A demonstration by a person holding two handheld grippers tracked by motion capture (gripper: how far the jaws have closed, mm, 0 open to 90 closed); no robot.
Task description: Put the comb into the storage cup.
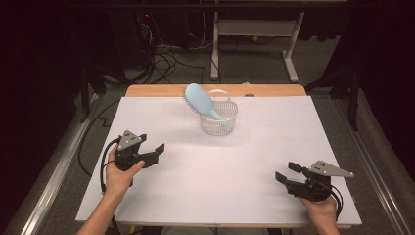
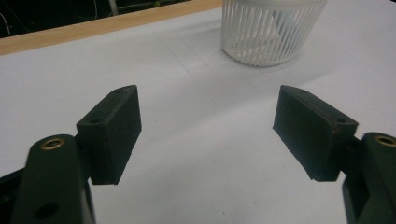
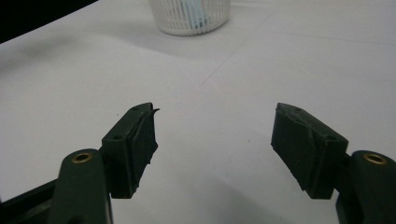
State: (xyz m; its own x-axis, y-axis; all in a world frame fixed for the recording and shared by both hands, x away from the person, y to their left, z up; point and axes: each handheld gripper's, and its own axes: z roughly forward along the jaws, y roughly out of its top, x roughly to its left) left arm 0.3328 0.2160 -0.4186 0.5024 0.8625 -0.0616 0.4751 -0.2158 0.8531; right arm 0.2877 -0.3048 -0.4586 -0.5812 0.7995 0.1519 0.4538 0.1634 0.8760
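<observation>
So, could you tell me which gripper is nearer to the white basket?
Left. The left gripper sits below-left of the white basket in the high view; the right gripper is farther, below-right. Both are open, empty.

No writing, label, brand mark, number or sign can be read anywhere in these views. The white sheet on the counter [image 1: 161, 122] is blank, the white slatted basket [image 1: 219, 122] at the far middle carries no print, and the pale blue hairbrush [image 1: 199, 100] leaning in it shows no mark. The black pads [image 2: 114, 133] of the left tool [image 1: 155, 152] and those of the right tool [image 1: 286, 172] are plain as well.
</observation>
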